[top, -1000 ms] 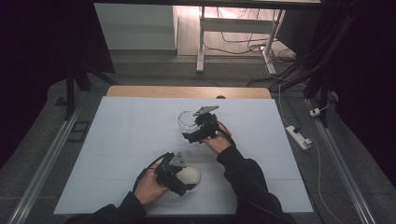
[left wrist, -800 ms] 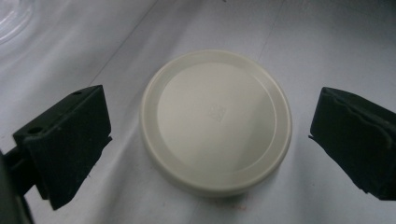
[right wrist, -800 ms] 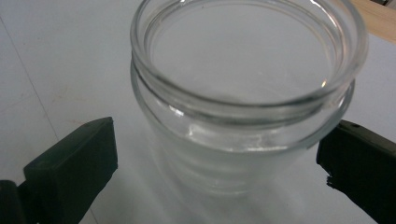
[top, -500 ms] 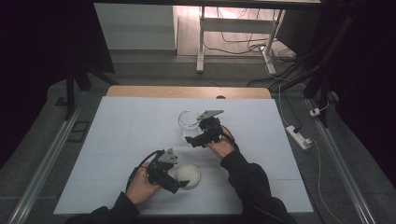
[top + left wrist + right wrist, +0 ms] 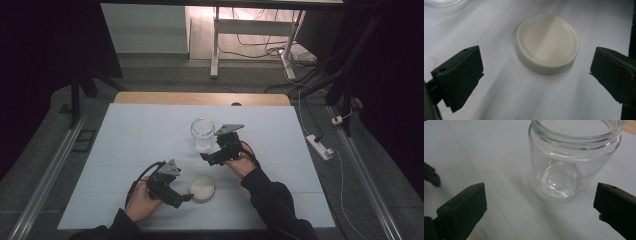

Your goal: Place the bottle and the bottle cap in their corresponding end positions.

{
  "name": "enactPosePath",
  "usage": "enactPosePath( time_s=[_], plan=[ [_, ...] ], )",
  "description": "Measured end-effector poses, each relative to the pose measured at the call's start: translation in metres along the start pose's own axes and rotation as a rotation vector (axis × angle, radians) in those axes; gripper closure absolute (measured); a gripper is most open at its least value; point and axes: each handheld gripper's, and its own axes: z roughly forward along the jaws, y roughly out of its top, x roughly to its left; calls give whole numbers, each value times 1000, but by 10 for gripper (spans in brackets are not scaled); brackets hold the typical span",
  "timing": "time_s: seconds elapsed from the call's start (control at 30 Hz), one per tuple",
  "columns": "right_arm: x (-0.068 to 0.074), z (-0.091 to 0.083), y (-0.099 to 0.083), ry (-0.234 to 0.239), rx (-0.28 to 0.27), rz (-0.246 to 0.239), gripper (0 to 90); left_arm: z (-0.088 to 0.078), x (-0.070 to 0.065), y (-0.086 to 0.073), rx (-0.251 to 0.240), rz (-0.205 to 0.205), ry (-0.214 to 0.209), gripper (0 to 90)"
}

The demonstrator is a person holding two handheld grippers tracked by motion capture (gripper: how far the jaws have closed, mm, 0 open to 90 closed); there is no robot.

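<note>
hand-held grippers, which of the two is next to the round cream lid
The left hand-held gripper: its open jaws flank the round cream plastic lid. The right hand-held gripper faces the clear glass jar instead.

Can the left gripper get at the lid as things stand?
Probably yes. The left gripper is open, and the cream lid lies flat on the white table just ahead, between its jaws' lines, with nothing in between.

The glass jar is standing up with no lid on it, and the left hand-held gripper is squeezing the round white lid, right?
Not quite. The left hand-held gripper is open, its jaws apart on either side of the round white lid without touching it, as the left gripper view shows. The rest is right: the glass jar stands upright with no lid on it.
</note>
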Motion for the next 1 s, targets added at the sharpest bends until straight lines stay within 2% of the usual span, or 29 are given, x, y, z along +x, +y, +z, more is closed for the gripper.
enactPosePath(
  time_s=[0.4,0.8,1.0],
  plan=[
    [13,-18,-11,26,-10,3,0,-22,7,-23,-9,-59,34,0],
    [22,-38,-28,-1,-6,0,0,-37,8,-39,3,-83,70,0],
    [26,-51,-41,-22,-3,3,0,-47,9,-49,-9,-105,90,0]
  ],
)
